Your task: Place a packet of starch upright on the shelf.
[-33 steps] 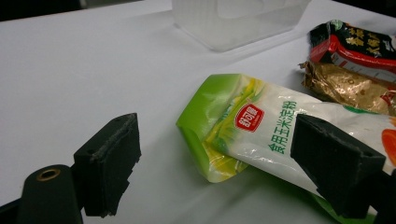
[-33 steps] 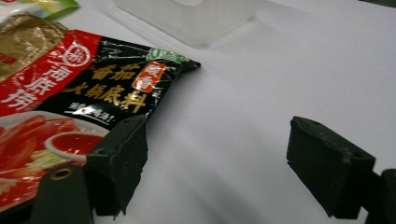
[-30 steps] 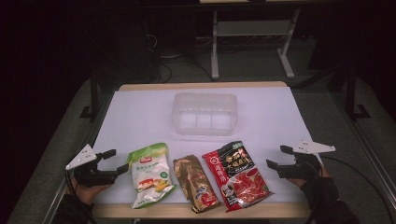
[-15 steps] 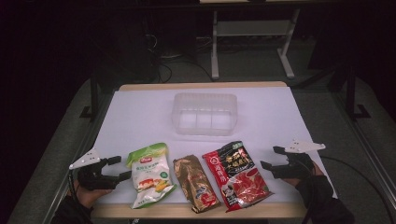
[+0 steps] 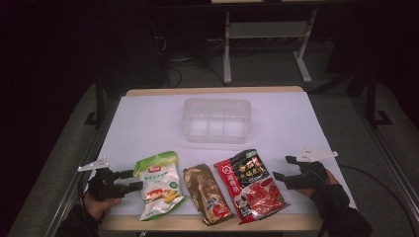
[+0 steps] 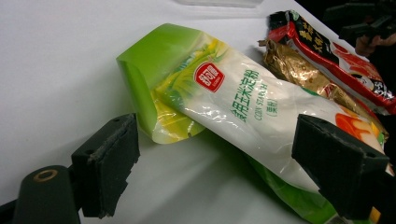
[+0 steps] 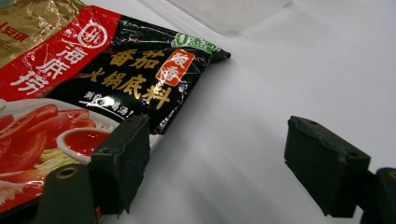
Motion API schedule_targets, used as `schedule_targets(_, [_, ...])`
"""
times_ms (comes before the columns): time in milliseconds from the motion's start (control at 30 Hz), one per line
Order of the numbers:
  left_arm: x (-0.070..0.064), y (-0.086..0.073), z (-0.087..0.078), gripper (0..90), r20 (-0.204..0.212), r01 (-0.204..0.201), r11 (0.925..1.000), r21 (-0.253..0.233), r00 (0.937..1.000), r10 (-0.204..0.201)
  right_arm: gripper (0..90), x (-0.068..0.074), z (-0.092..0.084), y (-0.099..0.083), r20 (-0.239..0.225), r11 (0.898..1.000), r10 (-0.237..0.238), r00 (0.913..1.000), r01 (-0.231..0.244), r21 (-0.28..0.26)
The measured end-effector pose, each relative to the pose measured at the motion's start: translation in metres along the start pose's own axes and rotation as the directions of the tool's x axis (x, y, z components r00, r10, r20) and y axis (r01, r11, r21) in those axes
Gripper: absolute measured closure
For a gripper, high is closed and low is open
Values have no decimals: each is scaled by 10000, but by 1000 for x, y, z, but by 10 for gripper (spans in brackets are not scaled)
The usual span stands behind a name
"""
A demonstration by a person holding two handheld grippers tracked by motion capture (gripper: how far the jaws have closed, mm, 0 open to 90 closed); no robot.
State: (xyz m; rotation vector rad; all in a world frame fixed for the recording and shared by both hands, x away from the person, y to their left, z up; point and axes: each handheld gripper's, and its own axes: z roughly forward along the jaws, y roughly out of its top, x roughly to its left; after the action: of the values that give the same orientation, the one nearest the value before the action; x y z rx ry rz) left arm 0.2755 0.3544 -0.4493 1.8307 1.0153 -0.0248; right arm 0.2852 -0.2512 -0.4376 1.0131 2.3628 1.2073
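Three food packets lie in a row near the table's front edge: a green and white starch bag [image 5: 158,181] [image 6: 224,107], a gold packet [image 5: 206,192] [image 6: 299,70], and a red and black soup-base packet [image 5: 250,183] [image 7: 93,74]. My left gripper [image 5: 132,179] [image 6: 229,172] is open, low over the table, its jaws standing either side of the green bag's near end. My right gripper [image 5: 282,168] [image 7: 217,158] is open just right of the red packet, one jaw at the packet's edge. Nothing is held.
A clear plastic tray [image 5: 217,119] with compartments stands at the table's middle rear. The white table top [image 5: 143,123] ends in a wooden front edge [image 5: 163,223]. Dark floor, cables and a white frame lie beyond the table.
Both grippers have moved inward toward the packets: the left one rightward up to the green bag, the right one leftward to the red packet's edge. The packets have not moved.
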Motion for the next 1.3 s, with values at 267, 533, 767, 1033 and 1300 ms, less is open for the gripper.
schedule_targets(267, [-3,6,21,117,-2,119,9980,613,9999,-119,226,3,3,1,-128,9999,-91,9999,93,134])
schedule_targets(533, [-10,15,40,93,-355,142,9969,778,9993,-115,227,6,5,2,-246,9997,-160,9996,164,156])
schedule_targets(767, [-13,19,47,298,-720,231,9968,766,9973,-176,228,8,7,2,-316,9995,-202,9993,209,217])
schedule_targets(1033, [-16,25,61,608,77,19,9917,1287,10000,-29,232,9,8,3,-378,9992,-266,9989,277,281])
schedule_targets(1300, [-20,27,61,759,322,-636,9917,1118,9977,603,240,9,8,2,-293,9990,-299,9991,308,332])
